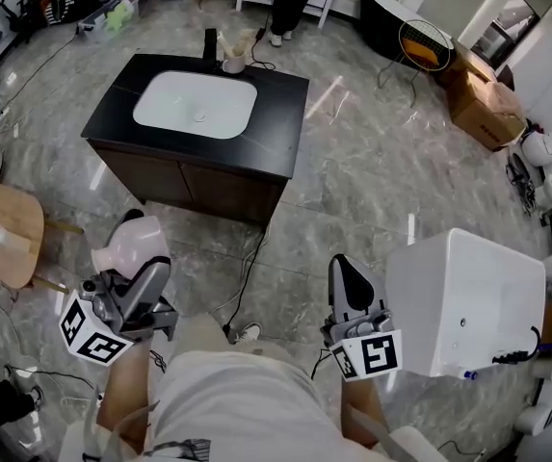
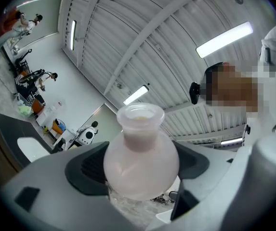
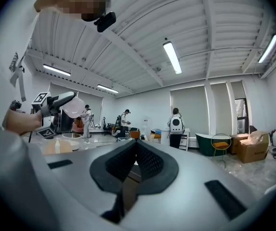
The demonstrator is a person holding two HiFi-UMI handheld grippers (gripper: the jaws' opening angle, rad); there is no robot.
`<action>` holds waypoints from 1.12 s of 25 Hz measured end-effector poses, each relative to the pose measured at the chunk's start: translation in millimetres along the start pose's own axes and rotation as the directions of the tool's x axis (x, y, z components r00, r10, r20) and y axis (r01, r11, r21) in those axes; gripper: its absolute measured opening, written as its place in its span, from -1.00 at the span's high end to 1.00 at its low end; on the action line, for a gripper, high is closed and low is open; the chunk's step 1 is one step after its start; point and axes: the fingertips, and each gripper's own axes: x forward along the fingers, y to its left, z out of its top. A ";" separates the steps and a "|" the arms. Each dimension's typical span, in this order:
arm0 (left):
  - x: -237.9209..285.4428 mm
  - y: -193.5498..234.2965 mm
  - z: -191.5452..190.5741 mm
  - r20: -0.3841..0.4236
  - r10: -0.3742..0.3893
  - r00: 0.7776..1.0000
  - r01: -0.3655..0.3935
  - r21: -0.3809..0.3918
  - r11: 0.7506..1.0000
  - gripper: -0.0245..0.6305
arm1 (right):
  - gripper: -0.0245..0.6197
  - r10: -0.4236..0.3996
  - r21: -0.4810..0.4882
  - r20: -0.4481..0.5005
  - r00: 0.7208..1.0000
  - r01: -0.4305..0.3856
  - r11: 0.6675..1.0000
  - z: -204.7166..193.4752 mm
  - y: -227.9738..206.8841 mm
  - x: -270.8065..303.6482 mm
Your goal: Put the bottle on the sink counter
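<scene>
A pale pink round-bellied bottle (image 1: 131,246) with a short wide neck sits between the jaws of my left gripper (image 1: 145,275), which is shut on its belly and tilted upward. In the left gripper view the bottle (image 2: 140,157) fills the gap between the dark pads (image 2: 87,170). My right gripper (image 1: 349,277) is held level at the right, jaws shut with nothing in them; its pads (image 3: 150,163) meet. The sink counter (image 1: 280,104), black with a white basin (image 1: 195,104), stands ahead across the marble floor, well apart from both grippers.
A black faucet (image 1: 210,42) and a cup (image 1: 234,61) stand at the counter's back edge. A white cabinet (image 1: 468,296) is at my right and a wooden stool (image 1: 1,231) at my left. A cable (image 1: 249,263) trails on the floor. Cardboard boxes (image 1: 485,106) sit far right.
</scene>
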 end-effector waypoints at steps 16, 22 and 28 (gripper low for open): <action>86.1 77.4 -30.7 -0.029 -0.045 0.999 0.044 -0.053 0.998 -0.30 | 0.89 -0.070 -0.011 -0.042 0.997 0.070 0.998 -16.4 -56.5 68.8; 150.4 156.2 -26.2 -0.073 -0.104 0.992 0.099 -0.070 0.993 -0.30 | 0.89 -0.120 -0.018 -0.060 0.991 0.119 0.993 -10.9 -86.7 164.3; 209.3 228.0 -21.7 -0.110 -0.146 0.983 0.137 -0.091 0.986 -0.30 | 0.89 -0.155 -0.025 -0.090 0.984 0.153 0.988 -4.0 -103.4 249.4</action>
